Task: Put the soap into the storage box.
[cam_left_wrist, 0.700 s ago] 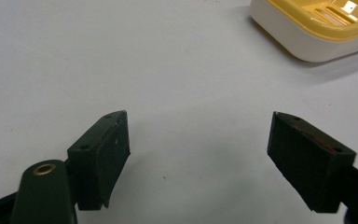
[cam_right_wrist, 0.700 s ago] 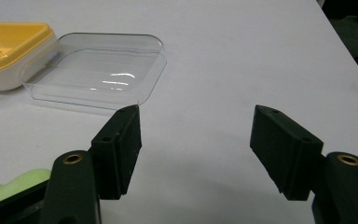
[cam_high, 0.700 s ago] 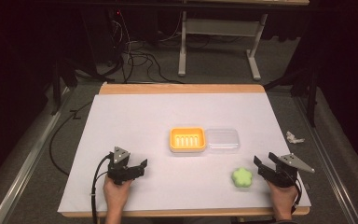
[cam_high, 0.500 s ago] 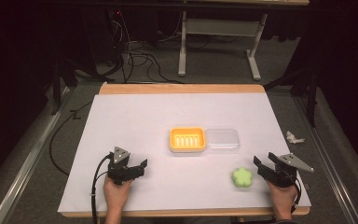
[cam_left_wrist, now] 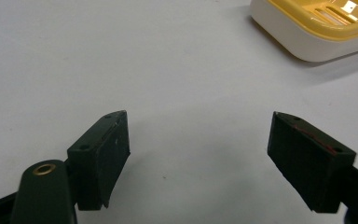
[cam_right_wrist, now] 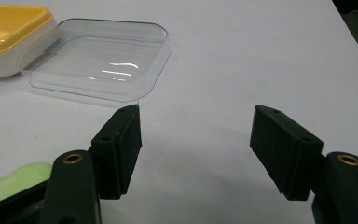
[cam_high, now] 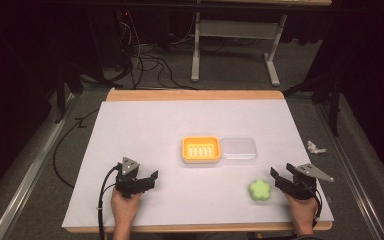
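Observation:
A yellow soap dish (cam_high: 201,149) with a slotted insert sits mid-table, and its clear lid (cam_high: 238,149) lies open beside it on the right. A green flower-shaped soap (cam_high: 260,190) rests on the white table cover near the front right. My right gripper (cam_high: 278,179) is open just right of the soap, apart from it; the right gripper view has the clear lid (cam_right_wrist: 98,60), the dish (cam_right_wrist: 9,32) and the soap's edge (cam_right_wrist: 14,179) at lower left. My left gripper (cam_high: 151,180) is open at the front left, empty, with the dish (cam_left_wrist: 321,28) ahead to its right.
A crumpled white scrap (cam_high: 316,147) lies on the floor right of the table. The table's wooden front edge (cam_high: 195,228) runs just behind the hands. Cables (cam_high: 145,62) and a white desk frame (cam_high: 235,45) stand beyond the far edge.

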### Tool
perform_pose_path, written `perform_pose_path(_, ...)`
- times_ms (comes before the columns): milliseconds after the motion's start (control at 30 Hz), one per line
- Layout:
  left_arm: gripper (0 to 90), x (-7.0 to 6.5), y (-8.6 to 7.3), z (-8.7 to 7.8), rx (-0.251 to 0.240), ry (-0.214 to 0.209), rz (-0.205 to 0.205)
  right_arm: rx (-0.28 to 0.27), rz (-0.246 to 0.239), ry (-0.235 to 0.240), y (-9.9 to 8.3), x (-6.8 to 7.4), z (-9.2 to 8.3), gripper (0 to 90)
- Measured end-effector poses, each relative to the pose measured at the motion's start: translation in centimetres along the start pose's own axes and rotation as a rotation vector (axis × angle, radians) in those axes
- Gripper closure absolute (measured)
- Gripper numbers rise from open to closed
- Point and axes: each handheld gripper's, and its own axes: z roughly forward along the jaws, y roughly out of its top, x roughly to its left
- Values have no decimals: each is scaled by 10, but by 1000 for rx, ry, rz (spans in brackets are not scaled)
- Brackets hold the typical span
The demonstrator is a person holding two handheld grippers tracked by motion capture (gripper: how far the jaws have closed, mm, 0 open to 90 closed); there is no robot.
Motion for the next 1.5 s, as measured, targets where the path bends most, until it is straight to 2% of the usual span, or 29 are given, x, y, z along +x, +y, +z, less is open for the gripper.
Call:
perform_pose_path(200,215,0,0,0,0,0,0,9,-2,3,2,-1,0,333)
perform_pose_path(367,215,0,0,0,1,0,0,15,6,10,5,0,-9,345)
perform_pose_path(467,215,0,0,0,3,0,0,-2,-14,0,7,0,-16,341)
perform_pose_path(600,216,0,0,0,2,0,0,5,-13,19,10,1,-23,341)
perform_pose_path(633,216,0,0,0,4,1,3,23,-25,28,10,4,-27,345)
perform_pose_path(867,215,0,0,0,2,2,2,38,-51,72,11,11,-37,343)
perform_pose_path(900,215,0,0,0,3,1,2,45,-74,80,11,16,-40,343)
perform_pose_path(1000,215,0,0,0,6,3,6,62,-89,106,10,23,-44,343)
perform_pose_path(1300,217,0,0,1,7,7,1,101,-132,164,9,38,-47,320)
perform_pose_path(1433,217,0,0,1,7,8,1,124,-138,167,7,44,-47,314)
perform_pose_path(1500,217,0,0,1,6,9,1,131,-159,167,6,46,-46,312)
